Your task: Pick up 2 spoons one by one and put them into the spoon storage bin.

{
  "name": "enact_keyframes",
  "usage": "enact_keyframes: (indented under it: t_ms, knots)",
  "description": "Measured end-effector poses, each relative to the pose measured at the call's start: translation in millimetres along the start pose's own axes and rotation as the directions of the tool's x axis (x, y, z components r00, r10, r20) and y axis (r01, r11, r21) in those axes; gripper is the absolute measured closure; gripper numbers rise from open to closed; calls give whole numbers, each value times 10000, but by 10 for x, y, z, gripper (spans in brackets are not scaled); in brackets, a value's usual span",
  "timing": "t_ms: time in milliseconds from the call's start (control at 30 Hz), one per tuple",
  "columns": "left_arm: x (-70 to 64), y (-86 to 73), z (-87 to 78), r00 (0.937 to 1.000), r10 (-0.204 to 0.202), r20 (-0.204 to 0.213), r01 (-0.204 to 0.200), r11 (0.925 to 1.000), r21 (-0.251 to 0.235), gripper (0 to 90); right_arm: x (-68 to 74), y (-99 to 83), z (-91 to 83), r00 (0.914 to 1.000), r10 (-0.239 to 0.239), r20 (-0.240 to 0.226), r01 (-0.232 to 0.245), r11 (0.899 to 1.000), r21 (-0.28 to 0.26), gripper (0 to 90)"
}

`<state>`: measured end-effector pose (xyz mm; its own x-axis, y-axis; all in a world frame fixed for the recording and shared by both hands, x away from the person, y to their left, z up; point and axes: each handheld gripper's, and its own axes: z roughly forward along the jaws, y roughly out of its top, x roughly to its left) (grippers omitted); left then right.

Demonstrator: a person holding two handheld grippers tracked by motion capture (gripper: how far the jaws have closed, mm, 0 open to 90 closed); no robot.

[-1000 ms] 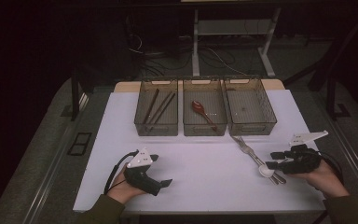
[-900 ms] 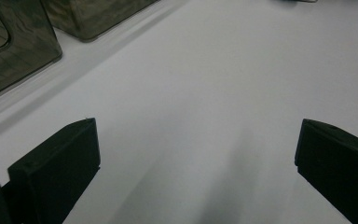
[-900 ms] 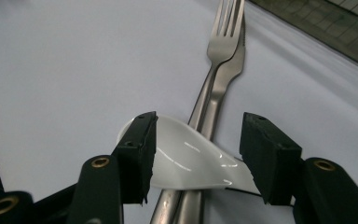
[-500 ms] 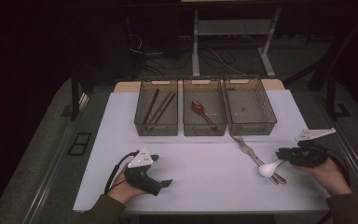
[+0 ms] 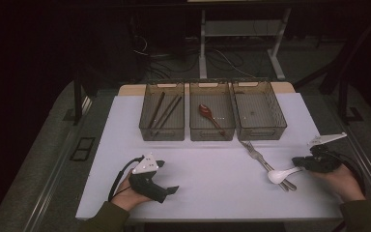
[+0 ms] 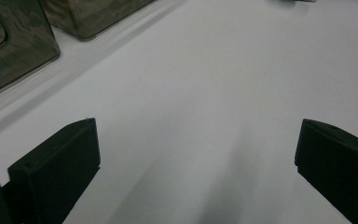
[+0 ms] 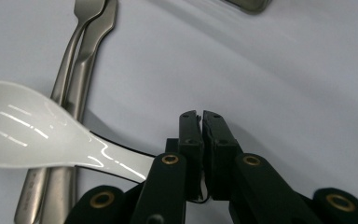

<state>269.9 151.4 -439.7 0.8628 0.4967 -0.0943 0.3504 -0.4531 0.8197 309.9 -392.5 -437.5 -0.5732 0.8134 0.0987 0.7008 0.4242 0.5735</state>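
While pinching the shiny white plastic spoon (image 7: 32, 133) by its handle, hovering over two grey metal forks (image 7: 77, 88). Right gripper (image 7: 200, 122) clamped tight; left gripper (image 6: 196, 158) resting wide apart on the white table (image 6: 223, 79).

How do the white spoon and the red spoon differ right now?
The white spoon is pale and glossy; the red spoon is dark red. The white spoon is clamped by its handle in the shut right tongs, its bowl over the two metal forks; the red spoon lies loose. The white spoon is out over the table; the red spoon sits in the middle bin. Both are spoons.
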Motion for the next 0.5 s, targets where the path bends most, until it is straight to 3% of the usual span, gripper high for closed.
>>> enact_keyframes:
  t_ms: [333, 500]
  knots:
    - [-2, -2, 2, 10000, -19, 3, 19, 10000, 5, 0, 39, -115, -74, 9999, 104, -130, -101, 9998, 187, 866]
    - [-4, 0, 5, 10000, -6, 3, 6, 10000, 18, 0, 28, -119, -101, 9995, 185, -272, -188, 9998, -83, 808]
